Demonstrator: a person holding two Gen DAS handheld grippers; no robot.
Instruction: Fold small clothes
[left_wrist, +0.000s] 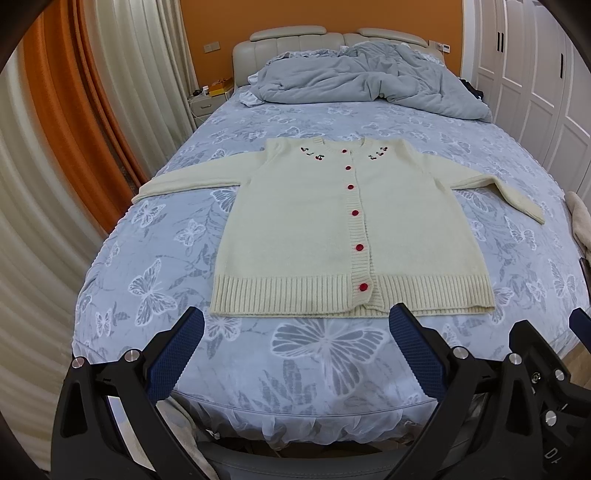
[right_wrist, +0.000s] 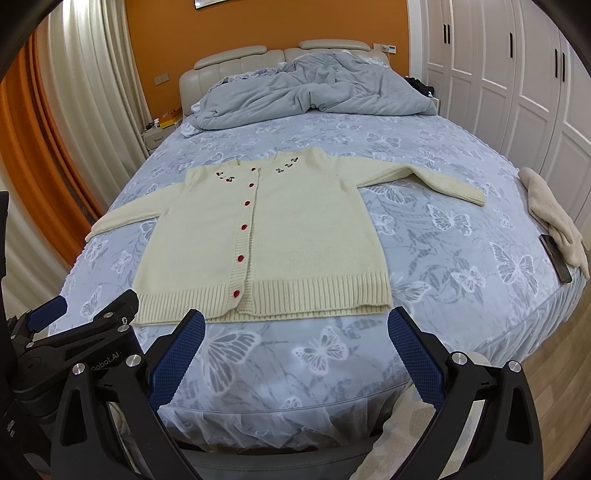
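A cream knitted cardigan (left_wrist: 314, 229) with red buttons and cherry embroidery lies flat and face up on the bed, both sleeves spread out sideways. It also shows in the right wrist view (right_wrist: 288, 236). My left gripper (left_wrist: 295, 321) is open and empty, hovering just short of the cardigan's ribbed hem. My right gripper (right_wrist: 295, 325) is open and empty, also just short of the hem, near its right half. The left gripper's body shows at the left edge of the right wrist view (right_wrist: 74, 332).
The bed has a blue butterfly-print sheet (left_wrist: 332, 354). A crumpled grey duvet (left_wrist: 362, 77) lies at the headboard. A beige garment (right_wrist: 554, 218) and a dark phone (right_wrist: 556, 258) lie at the bed's right edge. Curtains hang left, white wardrobes stand right.
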